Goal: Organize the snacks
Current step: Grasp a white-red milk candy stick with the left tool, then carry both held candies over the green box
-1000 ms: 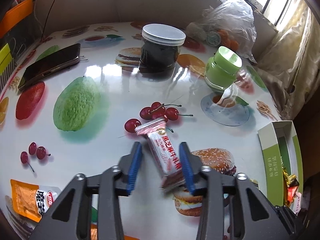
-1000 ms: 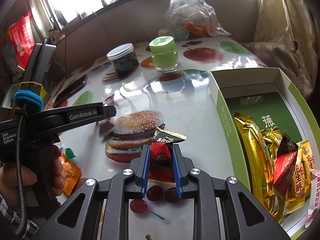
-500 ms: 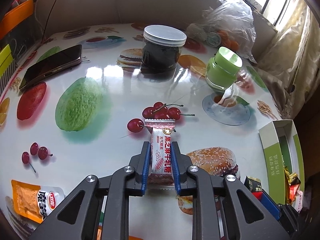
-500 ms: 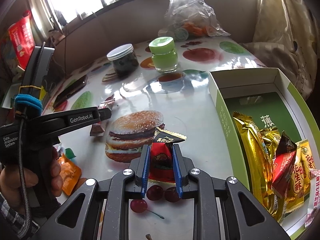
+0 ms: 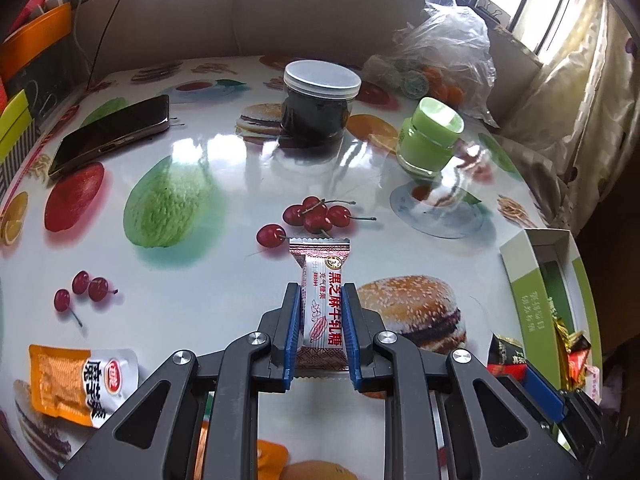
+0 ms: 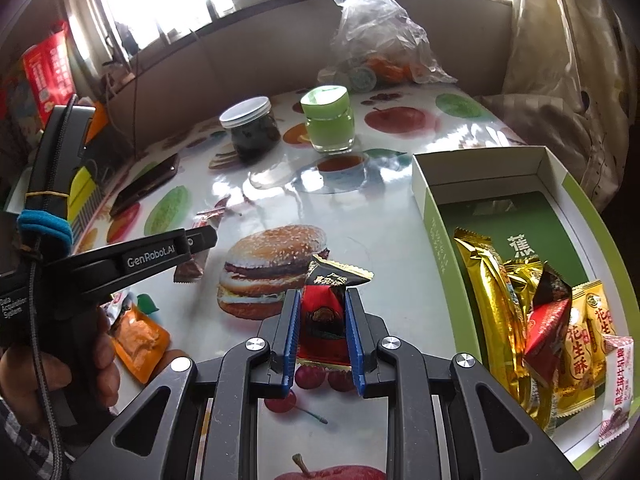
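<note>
My left gripper [image 5: 320, 296] is shut on a white-and-red candy wrapper [image 5: 323, 276], which points straight ahead over the fruit-printed table [image 5: 224, 280]. The right wrist view shows that gripper [image 6: 192, 240] from the side, in a person's hand. My right gripper [image 6: 323, 300] is shut on a red-and-black snack packet [image 6: 322, 320], just left of the green-and-white box [image 6: 440, 248]. Inside the box lie several gold, red and yellow snack packets [image 6: 492, 292]. The box [image 5: 524, 280] sits at the right edge in the left wrist view.
An orange snack packet [image 5: 80, 384] lies near the table's front left. A phone [image 5: 112, 132] lies at the far left. A dark jar [image 5: 320, 104], a green jar [image 5: 430, 136] and a plastic bag [image 5: 444, 52] stand at the back.
The left jaws have closed on the candy, which was tilted between them and now sits straight. The right gripper and its packet have not moved.
</note>
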`<state>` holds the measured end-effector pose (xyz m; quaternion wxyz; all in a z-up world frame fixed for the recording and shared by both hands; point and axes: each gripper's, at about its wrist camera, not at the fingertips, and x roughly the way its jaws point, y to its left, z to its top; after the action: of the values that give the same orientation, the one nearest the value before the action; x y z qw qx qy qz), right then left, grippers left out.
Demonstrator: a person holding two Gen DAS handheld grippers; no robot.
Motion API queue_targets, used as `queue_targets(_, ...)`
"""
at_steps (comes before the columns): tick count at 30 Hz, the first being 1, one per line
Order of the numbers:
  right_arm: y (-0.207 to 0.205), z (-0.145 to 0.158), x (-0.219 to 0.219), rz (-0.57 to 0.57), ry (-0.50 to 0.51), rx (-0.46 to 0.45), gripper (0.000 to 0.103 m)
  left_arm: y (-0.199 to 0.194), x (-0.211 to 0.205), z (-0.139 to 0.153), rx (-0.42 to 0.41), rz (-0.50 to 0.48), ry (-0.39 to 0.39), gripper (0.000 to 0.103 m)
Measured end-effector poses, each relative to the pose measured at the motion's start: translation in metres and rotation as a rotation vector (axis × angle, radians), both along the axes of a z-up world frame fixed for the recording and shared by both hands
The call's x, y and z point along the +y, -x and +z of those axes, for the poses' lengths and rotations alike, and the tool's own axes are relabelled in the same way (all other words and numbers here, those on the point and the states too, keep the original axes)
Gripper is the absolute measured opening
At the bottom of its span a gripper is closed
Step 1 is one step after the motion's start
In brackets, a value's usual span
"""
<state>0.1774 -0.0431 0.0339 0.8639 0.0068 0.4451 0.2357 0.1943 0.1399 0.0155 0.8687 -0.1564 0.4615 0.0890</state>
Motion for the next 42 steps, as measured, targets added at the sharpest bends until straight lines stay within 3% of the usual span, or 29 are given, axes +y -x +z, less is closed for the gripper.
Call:
queue_targets(14,0.022,0.019,-0.019,-0.006,0.000,-0.049,0.021,0.027,-0.018,0.025,-0.057,-0.031,-0.012,0.021)
queue_targets(42,0.050,0.035,-0.070,-0.089,-0.029,-0.078,0.021,0.041,-0.071,0.053,-0.107,-0.119,-0.033,0.021)
